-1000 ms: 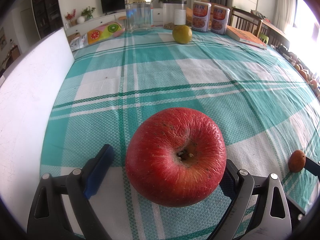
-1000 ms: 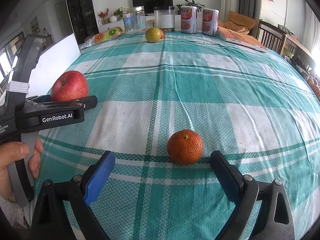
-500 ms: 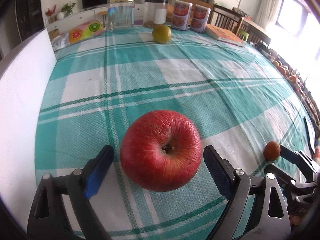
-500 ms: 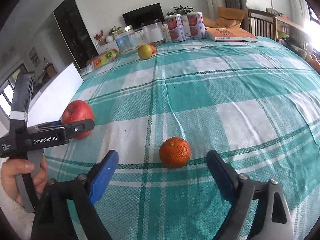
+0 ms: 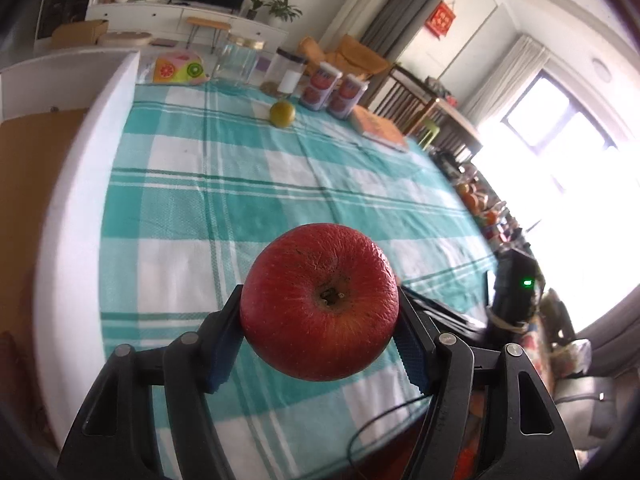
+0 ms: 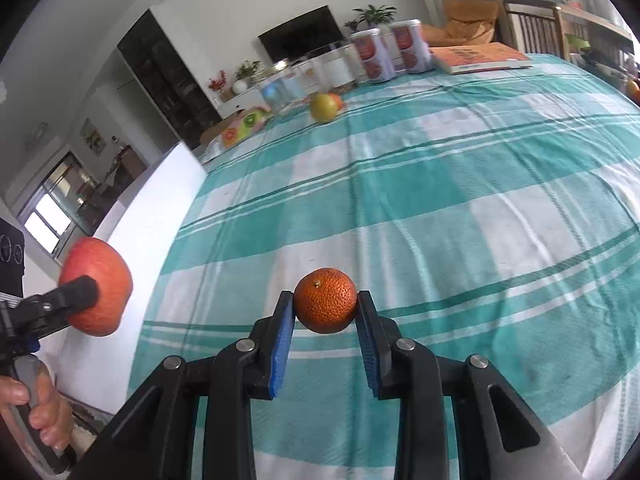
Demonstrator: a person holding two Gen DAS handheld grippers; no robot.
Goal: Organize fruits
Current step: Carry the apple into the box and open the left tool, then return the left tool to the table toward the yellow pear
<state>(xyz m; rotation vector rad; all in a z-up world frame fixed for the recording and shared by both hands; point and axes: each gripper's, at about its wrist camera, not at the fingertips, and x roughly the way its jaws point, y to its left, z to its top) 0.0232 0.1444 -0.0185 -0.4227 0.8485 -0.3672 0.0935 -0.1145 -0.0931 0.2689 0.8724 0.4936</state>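
My left gripper (image 5: 320, 316) is shut on a big red apple (image 5: 319, 306) and holds it above the teal checked tablecloth (image 5: 240, 184). The same apple (image 6: 96, 286) shows at the left of the right wrist view, raised beside a white board. My right gripper (image 6: 325, 307) is shut on a small orange mandarin (image 6: 325, 305) and holds it lifted over the cloth. A yellow-green citrus fruit (image 5: 282, 113) lies at the far end of the table, also in the right wrist view (image 6: 324, 107).
A white board (image 5: 68, 200) stands along the table's left edge. At the far end are glass jars (image 5: 236, 60), two cans (image 5: 334, 90), a fruit-print pack (image 5: 178, 70) and an orange book (image 5: 378, 128). Chairs and more fruit stand to the right.
Both grippers have closed, the left on the apple and the right on the mandarin. Both fruits are lifted off the cloth and the views have tilted.
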